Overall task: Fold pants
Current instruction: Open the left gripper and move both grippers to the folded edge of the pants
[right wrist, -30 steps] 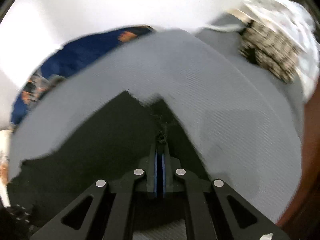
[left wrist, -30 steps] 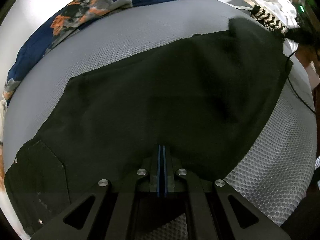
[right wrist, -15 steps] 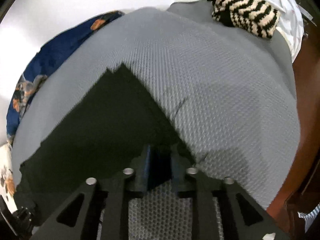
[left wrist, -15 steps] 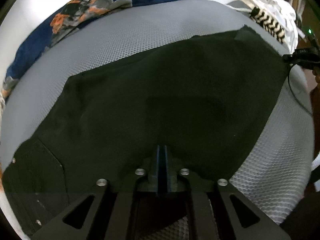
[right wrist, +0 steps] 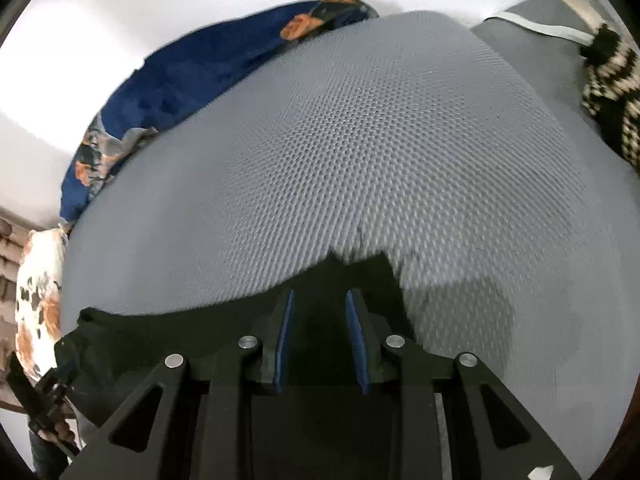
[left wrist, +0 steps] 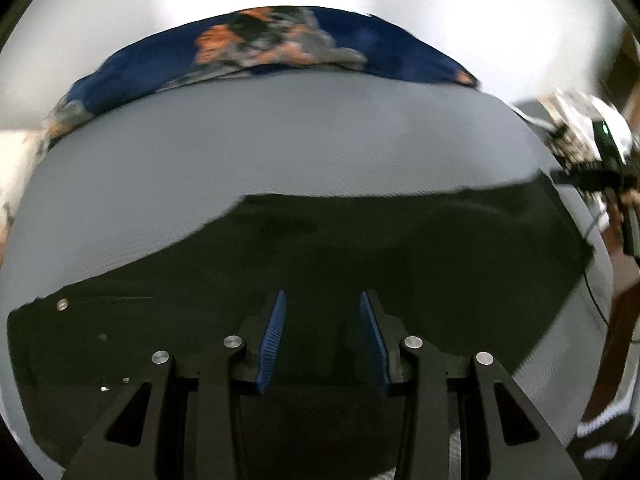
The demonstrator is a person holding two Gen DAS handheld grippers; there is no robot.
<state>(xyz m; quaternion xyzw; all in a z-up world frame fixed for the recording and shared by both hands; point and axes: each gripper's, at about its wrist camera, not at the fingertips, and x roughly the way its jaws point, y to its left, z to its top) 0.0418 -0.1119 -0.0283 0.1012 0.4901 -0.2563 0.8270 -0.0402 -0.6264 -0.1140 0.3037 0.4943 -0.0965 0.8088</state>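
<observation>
The black pants (left wrist: 360,256) lie flat across the grey mesh surface (left wrist: 240,160), folded into a wide band, with a metal rivet (left wrist: 62,304) at the left end. My left gripper (left wrist: 322,300) is open just above the near edge of the pants, nothing between its blue pads (left wrist: 276,320). In the right wrist view my right gripper (right wrist: 318,296) is open over the right end corner of the pants (right wrist: 352,268), which lies on the mesh (right wrist: 380,152). The right gripper also shows far right in the left wrist view (left wrist: 592,178).
A blue floral blanket (left wrist: 280,52) lies along the far edge by the white wall, also in the right wrist view (right wrist: 192,76). A black-and-cream knitted item (right wrist: 612,92) sits at the far right. A floral cloth (right wrist: 36,304) is at the left.
Both grippers have opened and let go of the pants. Both have drawn back toward the near edge, so the pants now sit lower in each view.
</observation>
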